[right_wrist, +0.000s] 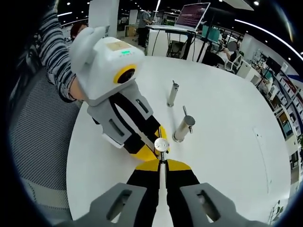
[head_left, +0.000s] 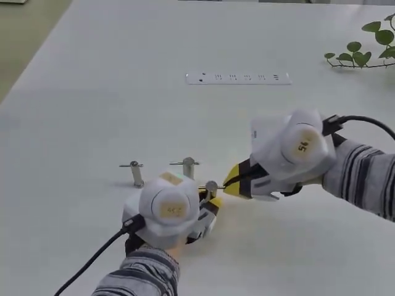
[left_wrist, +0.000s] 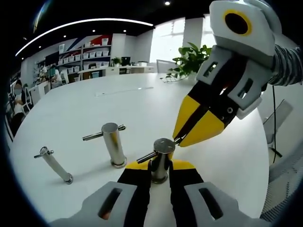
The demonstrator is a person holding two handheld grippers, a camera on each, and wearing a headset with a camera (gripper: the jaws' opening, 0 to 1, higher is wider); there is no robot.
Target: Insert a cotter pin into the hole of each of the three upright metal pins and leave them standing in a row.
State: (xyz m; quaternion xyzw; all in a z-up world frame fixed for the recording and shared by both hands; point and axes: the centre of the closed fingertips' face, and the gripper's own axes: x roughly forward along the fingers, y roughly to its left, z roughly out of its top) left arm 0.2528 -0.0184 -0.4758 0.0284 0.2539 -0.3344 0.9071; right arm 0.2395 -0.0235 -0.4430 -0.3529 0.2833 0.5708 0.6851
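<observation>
Steel pin (left_wrist: pixel 164 146), rightmost, likely stiff and slick, stands clamped low in left gripper (left_wrist: pixel 160 166); right gripper (left_wrist: pixel 180 138) pinches light cotter pin (left_wrist: pixel 147 157) by its right end.

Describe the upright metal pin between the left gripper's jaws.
The silvery cylindrical metal pin has a flat round head and stands upright on the white table. The left gripper clamps its lower shaft between yellow-tipped jaws. A thin cotter pin, held by the right gripper, passes through it just under the head.

Shiny metal pins (left_wrist: pixel 161 158), matt table (head_left: pixel 92 92)
</observation>
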